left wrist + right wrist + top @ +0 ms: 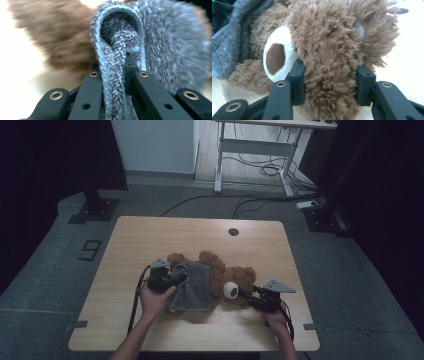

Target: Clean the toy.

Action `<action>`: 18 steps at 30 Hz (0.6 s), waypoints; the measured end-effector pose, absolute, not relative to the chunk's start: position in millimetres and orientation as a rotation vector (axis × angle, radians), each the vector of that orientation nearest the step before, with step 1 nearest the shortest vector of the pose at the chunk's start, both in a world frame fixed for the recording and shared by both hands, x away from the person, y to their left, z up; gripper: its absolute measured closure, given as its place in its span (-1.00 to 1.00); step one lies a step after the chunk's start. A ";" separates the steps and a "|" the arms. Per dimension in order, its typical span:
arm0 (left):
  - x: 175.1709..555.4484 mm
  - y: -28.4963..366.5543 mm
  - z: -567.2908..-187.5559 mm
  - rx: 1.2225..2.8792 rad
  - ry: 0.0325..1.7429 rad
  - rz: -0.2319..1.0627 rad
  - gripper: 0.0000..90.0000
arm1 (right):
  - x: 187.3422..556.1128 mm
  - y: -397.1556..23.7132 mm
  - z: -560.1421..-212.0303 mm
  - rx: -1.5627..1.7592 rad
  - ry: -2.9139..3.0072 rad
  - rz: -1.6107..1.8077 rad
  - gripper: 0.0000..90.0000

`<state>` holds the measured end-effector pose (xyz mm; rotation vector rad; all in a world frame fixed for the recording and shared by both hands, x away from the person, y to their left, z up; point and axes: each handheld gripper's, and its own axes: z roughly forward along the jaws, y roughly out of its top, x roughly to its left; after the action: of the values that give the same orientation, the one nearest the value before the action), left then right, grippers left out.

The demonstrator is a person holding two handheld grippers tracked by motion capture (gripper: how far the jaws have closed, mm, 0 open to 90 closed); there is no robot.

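A folded edge of the grey fluffy towel point(117, 62) is pinched tight in the left claw point(113, 75). The brown plush teddy bear's point(324, 50) head is clamped between the half-open right claw's point(328, 85) jaws, on the wooden worktop point(150, 240).

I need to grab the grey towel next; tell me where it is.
In the high view the towel lies draped over the teddy bear's body at the table's near middle, left of the bear's head; the left gripper pinches its left edge.
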<state>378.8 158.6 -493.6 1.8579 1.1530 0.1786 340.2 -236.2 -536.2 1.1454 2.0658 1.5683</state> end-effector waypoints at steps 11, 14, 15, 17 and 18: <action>391.4 170.3 -520.0 1.932 1.256 0.131 0.82 | 340.4 -236.5 -536.6 1.146 2.066 1.571 0.16; 392.6 173.9 -524.5 1.932 1.277 0.105 0.81 | 340.5 -236.5 -536.6 1.145 2.066 1.571 0.16; 392.6 175.0 -525.1 1.932 1.278 0.100 0.81 | 340.4 -236.5 -536.6 1.144 2.067 1.571 0.16; 391.1 176.1 -523.6 1.927 1.279 0.106 0.81 | 340.3 -236.4 -536.5 1.144 2.067 1.569 0.16; 386.6 177.2 -517.2 1.916 1.265 0.131 0.81 | 340.2 -236.2 -536.3 1.144 2.065 1.566 0.16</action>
<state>386.6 177.2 -517.2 1.9157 1.2646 0.1311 340.2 -236.2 -536.3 1.1439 2.0653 1.5658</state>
